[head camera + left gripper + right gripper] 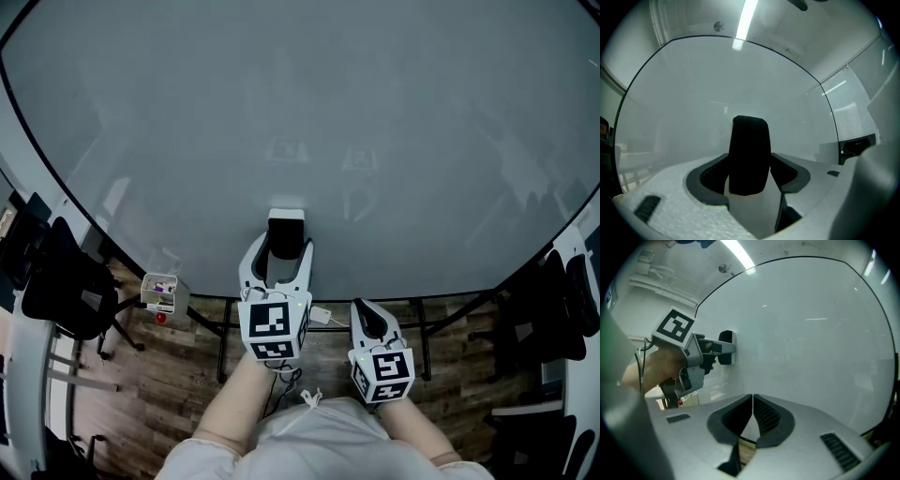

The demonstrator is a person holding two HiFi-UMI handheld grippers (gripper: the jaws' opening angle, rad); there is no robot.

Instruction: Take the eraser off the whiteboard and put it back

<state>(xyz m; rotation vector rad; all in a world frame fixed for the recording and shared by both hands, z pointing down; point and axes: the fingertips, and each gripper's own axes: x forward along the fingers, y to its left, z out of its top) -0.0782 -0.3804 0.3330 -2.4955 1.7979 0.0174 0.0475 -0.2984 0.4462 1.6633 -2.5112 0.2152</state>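
The eraser [286, 232], black with a white part toward the board, sits against the lower middle of the whiteboard [281, 112]. My left gripper [285, 242] points level at the board, its jaws standing wide on either side of the eraser. In the left gripper view the eraser [749, 154] fills the space between the pads [705, 177], and I see no gap. From the side, the right gripper view shows the eraser [727, 348] flat on the whiteboard [811, 333]. My right gripper [364, 307] hangs back to the right, shut and empty [753, 401].
A small white holder [159, 292] with markers hangs at the board's lower left. Black stand legs [223, 337] run under the board over the wooden floor [178, 394]. Dark chairs stand at the left [56, 281] and right [562, 300].
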